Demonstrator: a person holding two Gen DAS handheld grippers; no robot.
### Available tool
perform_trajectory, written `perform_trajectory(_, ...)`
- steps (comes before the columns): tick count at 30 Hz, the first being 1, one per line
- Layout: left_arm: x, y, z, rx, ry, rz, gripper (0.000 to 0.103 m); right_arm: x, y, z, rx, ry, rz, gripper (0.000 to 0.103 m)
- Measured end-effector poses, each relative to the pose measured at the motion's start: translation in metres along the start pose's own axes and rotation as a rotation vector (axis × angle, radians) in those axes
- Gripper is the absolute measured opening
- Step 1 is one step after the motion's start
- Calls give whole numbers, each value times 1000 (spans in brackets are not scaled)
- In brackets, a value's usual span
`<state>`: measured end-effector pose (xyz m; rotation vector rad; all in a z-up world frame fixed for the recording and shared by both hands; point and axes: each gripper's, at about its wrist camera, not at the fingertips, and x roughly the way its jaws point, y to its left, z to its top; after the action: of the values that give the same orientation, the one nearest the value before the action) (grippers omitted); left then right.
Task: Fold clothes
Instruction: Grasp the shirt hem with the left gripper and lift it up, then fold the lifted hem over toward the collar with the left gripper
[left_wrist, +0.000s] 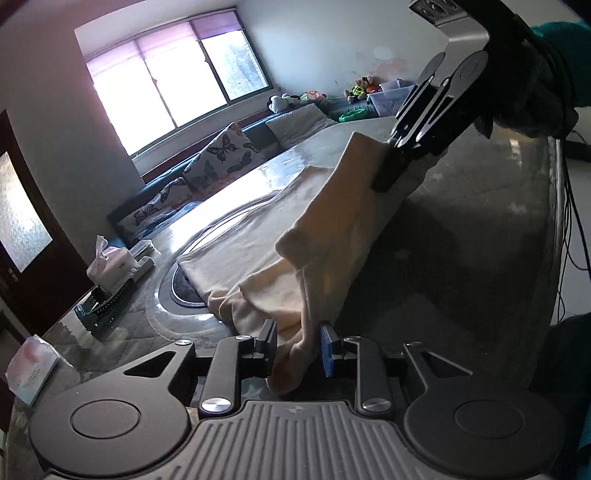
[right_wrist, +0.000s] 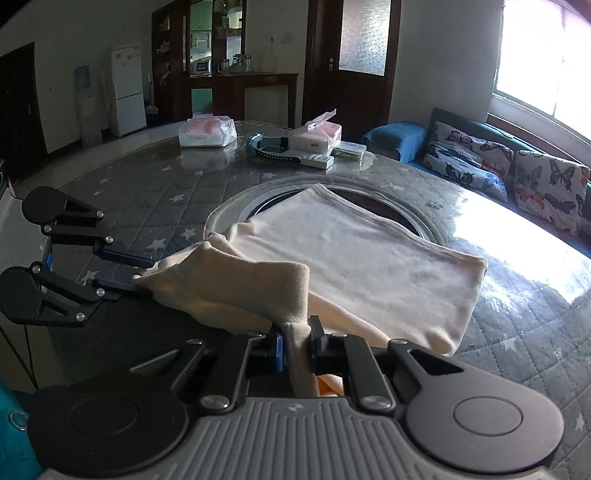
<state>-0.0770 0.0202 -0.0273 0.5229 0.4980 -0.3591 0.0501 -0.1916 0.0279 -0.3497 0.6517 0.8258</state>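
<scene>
Both claws were clenched on the near edge of the cream garment, left gripper and right gripper apart along it, its flat body stretching ahead over the table.

- The left gripper is held low, its fingers closed on a bunch of the cream cloth.
- The right gripper is likewise clamped on a cloth edge, its fingers pressed together.
- A teal sleeve is seen behind the right gripper.
</scene>
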Motion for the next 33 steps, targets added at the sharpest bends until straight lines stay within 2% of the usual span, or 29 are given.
perform_trajectory(2, 1, -2, -1, 15, -3, 5, 21, -1, 1, -1, 7, -7, -4, 10)
perform_trajectory(3, 0, -3, 0, 19, -10, 14, 13, -2, 1, -2, 10, -10, -6, 10)
perform_trajectory(8, -8, 2, 5, -16, -44, 26, 8, -5, 2, -5, 27, -28, -16, 9)
perform_trajectory(15, -37, 3, 15, -28, -92, 18, 8, -37, 11, -9, 16, -76, -29, 9)
perform_trajectory(24, -94, -13, 15, -37, -109, -23, 8, -90, 44, -31, 9, -82, 23, 9)
perform_trajectory(29, -91, -18, 14, -45, -104, -30, 8, -91, 49, -39, 24, -53, 19, 9)
perform_trajectory(33, -85, -10, 21, -64, -117, -21, 8, -91, 43, -27, 24, -61, 0, 9)
